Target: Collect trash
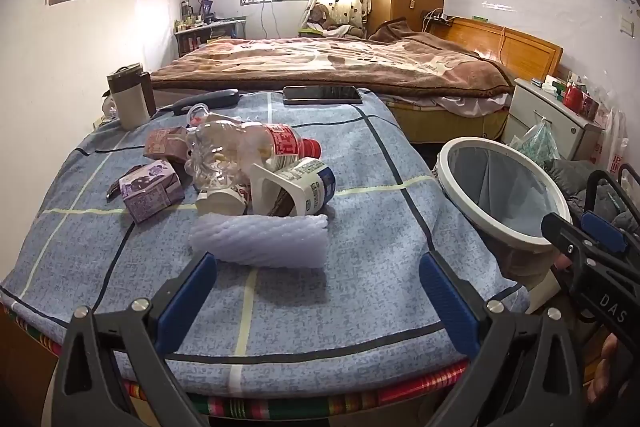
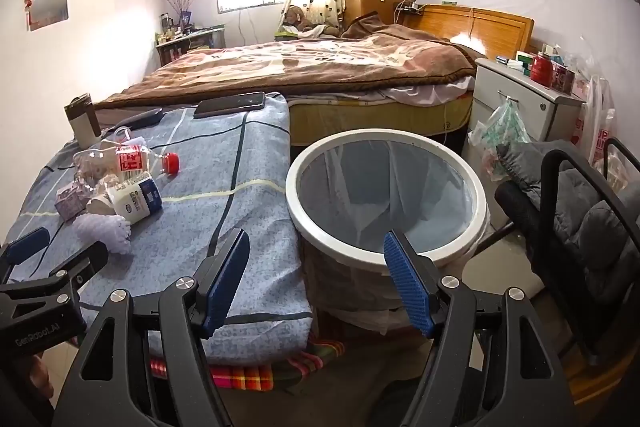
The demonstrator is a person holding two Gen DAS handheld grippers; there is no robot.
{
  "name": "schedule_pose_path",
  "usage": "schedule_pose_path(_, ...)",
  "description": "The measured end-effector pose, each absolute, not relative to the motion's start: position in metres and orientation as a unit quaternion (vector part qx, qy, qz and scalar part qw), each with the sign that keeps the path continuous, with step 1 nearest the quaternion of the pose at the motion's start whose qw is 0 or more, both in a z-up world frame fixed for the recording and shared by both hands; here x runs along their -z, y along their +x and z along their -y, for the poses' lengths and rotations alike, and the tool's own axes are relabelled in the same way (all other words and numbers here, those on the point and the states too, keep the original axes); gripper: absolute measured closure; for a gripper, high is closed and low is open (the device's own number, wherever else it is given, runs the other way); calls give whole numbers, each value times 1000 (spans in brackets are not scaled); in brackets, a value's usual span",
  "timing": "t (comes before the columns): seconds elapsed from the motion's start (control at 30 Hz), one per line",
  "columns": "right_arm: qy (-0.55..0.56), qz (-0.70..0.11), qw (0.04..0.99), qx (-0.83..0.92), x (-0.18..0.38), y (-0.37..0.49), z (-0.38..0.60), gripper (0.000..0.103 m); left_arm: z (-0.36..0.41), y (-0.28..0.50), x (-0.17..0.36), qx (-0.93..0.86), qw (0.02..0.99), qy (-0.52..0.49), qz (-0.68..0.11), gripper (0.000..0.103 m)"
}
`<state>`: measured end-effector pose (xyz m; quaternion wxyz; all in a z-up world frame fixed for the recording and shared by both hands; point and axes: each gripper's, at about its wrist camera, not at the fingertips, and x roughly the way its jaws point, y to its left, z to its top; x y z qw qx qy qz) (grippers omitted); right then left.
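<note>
Both grippers stand wide apart at the fingers and hold nothing. Left gripper (image 1: pixel 316 291) hangs over the near edge of the table (image 1: pixel 360 307), its two blue pads flanking one white foam net sleeve (image 1: pixel 260 241) that lies just ahead of them, not touched. Right gripper (image 2: pixel 316 279) hangs off the table's right edge, one pad over the blue checked cloth (image 2: pixel 240 227) and the other over the rim of the one trash bin (image 2: pixel 386 195), which stands on the floor against the table's side, lined with a bag.

The trash sits in one heap near the middle of the cloth, behind the foam sleeve. Counted there: one clear crushed plastic bottle (image 1: pixel 240 147) with a red label and red cap, lying on its side on top; one white milk jug (image 1: pixel 304 187) with a handle, tipped over beneath it; one small white cup (image 1: pixel 220 199) on its side beside the jug; and two small cartons, a purple one (image 1: pixel 152 191) at the left and a pinkish one (image 1: pixel 164 143) behind it.

At the far edge of the cloth lie one dark phone (image 1: pixel 322 95) and one dark flat case (image 1: pixel 208 99), with one lidded mug (image 1: pixel 130 95) at the far left corner.
</note>
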<state>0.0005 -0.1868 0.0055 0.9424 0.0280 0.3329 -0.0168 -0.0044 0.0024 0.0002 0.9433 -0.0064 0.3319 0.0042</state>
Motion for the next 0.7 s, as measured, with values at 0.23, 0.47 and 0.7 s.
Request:
schedule_pose_path(0.23,25,-325,945,12,-6,0,186,32,-2,-7,2,-7,945,-4,-327,0)
schedule_pose_path(0.47,13,-321,947,22,-7,-6,183,32,-7,-7,-1,-7,943,-7,-331,0)
schedule_pose_path(0.7,15,-323,946,22,-7,-5,185,32,-3,-7,-3,-11,943,-6,-332,0)
